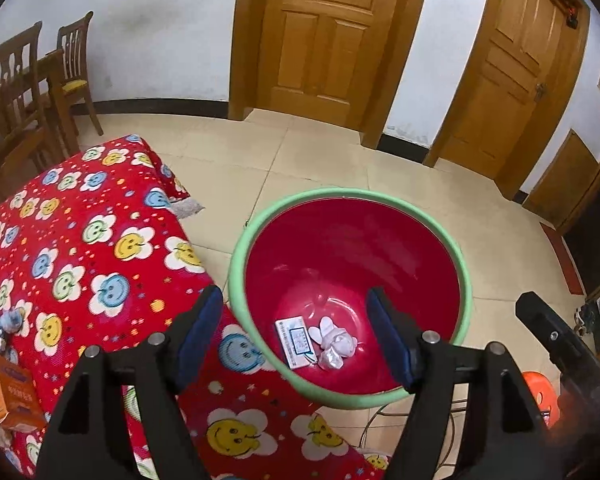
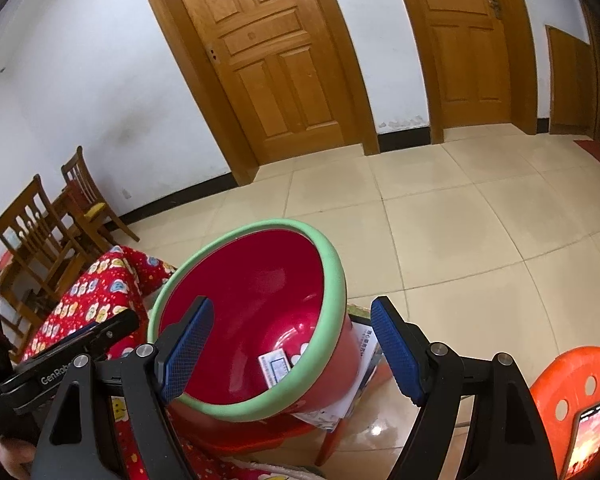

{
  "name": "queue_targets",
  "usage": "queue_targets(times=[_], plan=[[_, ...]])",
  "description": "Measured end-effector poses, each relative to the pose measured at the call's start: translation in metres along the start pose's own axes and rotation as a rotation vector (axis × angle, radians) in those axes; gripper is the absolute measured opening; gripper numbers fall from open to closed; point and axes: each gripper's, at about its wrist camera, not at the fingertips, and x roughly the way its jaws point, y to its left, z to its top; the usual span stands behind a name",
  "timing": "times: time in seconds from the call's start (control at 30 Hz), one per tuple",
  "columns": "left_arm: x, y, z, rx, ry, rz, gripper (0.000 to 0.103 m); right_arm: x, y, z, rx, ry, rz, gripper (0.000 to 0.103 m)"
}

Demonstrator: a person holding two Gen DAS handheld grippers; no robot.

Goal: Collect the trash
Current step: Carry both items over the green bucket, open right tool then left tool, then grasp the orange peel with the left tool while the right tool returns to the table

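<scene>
Two items in bin (image 1: 260,216).

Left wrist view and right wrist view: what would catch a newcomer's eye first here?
The red bin with its green rim stands out, sitting beside the table's red smiley-flower cloth; a small printed box and a crumpled white wrapper lie on its bottom. The left gripper hangs open and empty above it, and the right gripper is open too. Behind, two wooden doors fill the white wall.

White walls (image 1: 172,32), wooden doors (image 1: 320,36), tiled floor (image 2: 460,240)
</scene>
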Motion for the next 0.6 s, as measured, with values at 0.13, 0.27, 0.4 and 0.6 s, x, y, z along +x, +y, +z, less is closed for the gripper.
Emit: queue_targets(times=[0.13,0.27,0.4,0.6], plan=[[-0.013,0.008,-0.003,-0.021,-0.010,0.009,0.075,-0.005,0.004,-0.001,-0.009,0.002,0.014,0.081],[-0.026,0.018,-0.006,-0.046,-0.019,0.013,0.075,-0.011,0.009,-0.003,-0.018,0.003,0.036,0.081],[-0.040,0.027,-0.012,-0.056,-0.025,0.032,0.075,-0.017,0.017,-0.005,-0.036,0.003,0.053,0.081],[-0.064,0.036,-0.022,-0.054,-0.039,0.044,0.075,-0.029,0.028,-0.009,-0.065,0.001,0.071,0.081]])
